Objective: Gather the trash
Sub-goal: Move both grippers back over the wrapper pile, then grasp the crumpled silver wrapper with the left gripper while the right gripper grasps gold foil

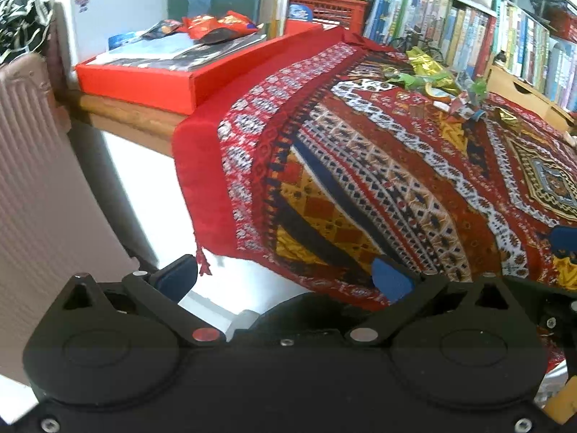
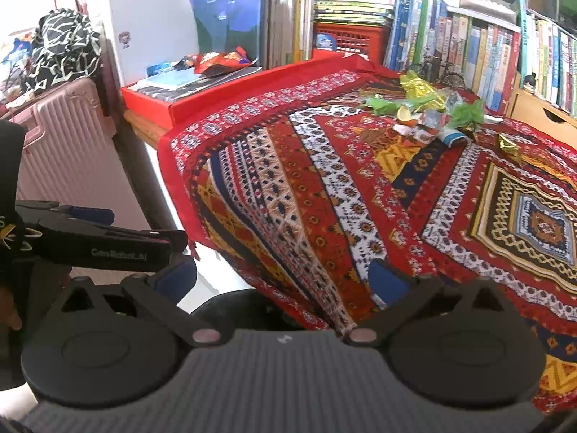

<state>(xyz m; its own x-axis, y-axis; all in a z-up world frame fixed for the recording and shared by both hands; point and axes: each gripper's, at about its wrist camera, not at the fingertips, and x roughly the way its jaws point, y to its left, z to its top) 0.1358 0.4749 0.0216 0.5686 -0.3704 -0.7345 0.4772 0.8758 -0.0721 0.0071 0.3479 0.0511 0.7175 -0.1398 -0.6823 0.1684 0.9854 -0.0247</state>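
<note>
A heap of crumpled wrappers (image 1: 432, 79) (image 2: 429, 108), green, gold and printed paper, lies far back on the red patterned tablecloth (image 1: 360, 180) (image 2: 324, 198). A single gold wrapper (image 2: 506, 144) (image 1: 508, 117) sits right of the heap. Red snack packets (image 1: 216, 27) (image 2: 221, 61) rest on a red box. My left gripper (image 1: 285, 278) stands open and empty over the cloth's hanging near corner; it also shows side-on in the right wrist view (image 2: 144, 225). My right gripper (image 2: 283, 279) is open wide with nothing between its blue pads, far short of the heap.
A red box (image 1: 137, 83) (image 2: 151, 108) with papers sits on the wooden table edge at left. A pink suitcase (image 1: 32, 180) (image 2: 65, 144) stands beside the table. Rows of books (image 2: 468, 47) and a wooden drawer unit (image 2: 541, 115) line the back. A dark rounded shape (image 2: 230, 306) lies below the cloth.
</note>
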